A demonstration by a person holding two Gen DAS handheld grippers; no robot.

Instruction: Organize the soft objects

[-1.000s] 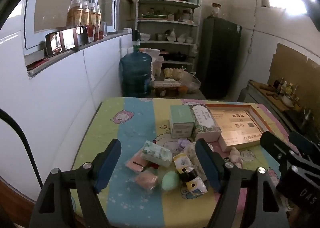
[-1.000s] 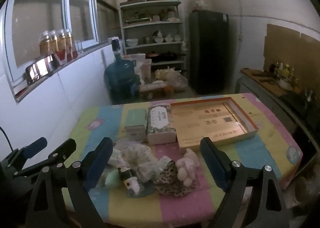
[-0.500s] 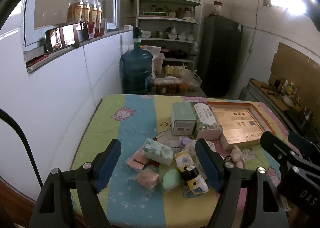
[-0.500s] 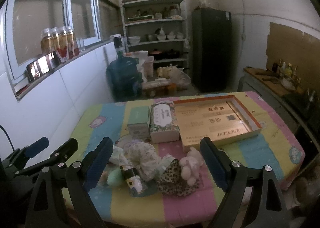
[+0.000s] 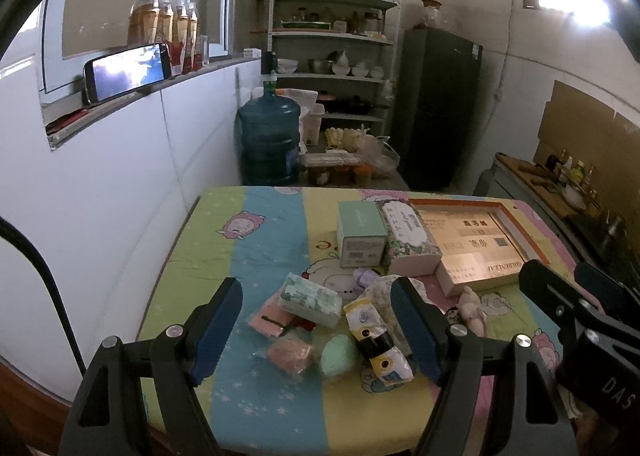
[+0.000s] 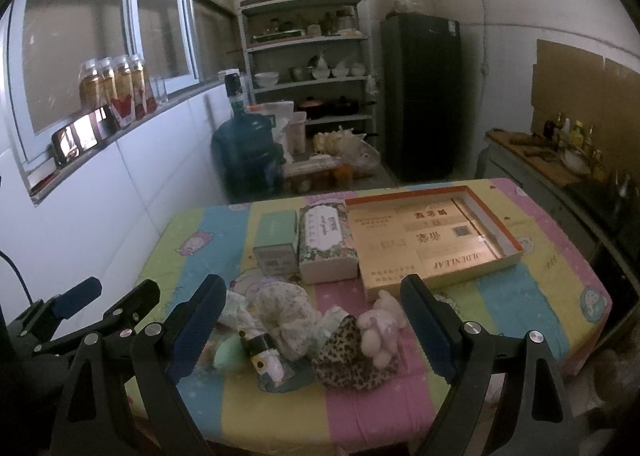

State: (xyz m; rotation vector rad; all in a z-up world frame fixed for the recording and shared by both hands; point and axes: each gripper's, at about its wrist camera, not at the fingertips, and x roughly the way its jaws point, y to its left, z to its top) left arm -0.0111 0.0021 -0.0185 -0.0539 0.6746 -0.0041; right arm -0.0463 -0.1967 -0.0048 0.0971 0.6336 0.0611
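Left gripper [image 5: 316, 330] fingers wide, empty | right gripper [image 6: 314, 330] fingers wide, empty

Surface: table [image 5: 256, 240] under a striped cartoon cloth
Far side: mint box [image 5: 360, 234], floral tissue box [image 5: 408, 238], and shallow gold tray [image 5: 476, 244], side by side
Near side: heap of small soft items [image 6: 312, 332], some wrapped

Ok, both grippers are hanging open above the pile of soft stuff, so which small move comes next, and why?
Probably ease the right gripper down over the pink plush toy. Both grippers are open and hold nothing, the toy lies on top at the pile's right edge, nearest the empty gold tray, and nothing covers it.
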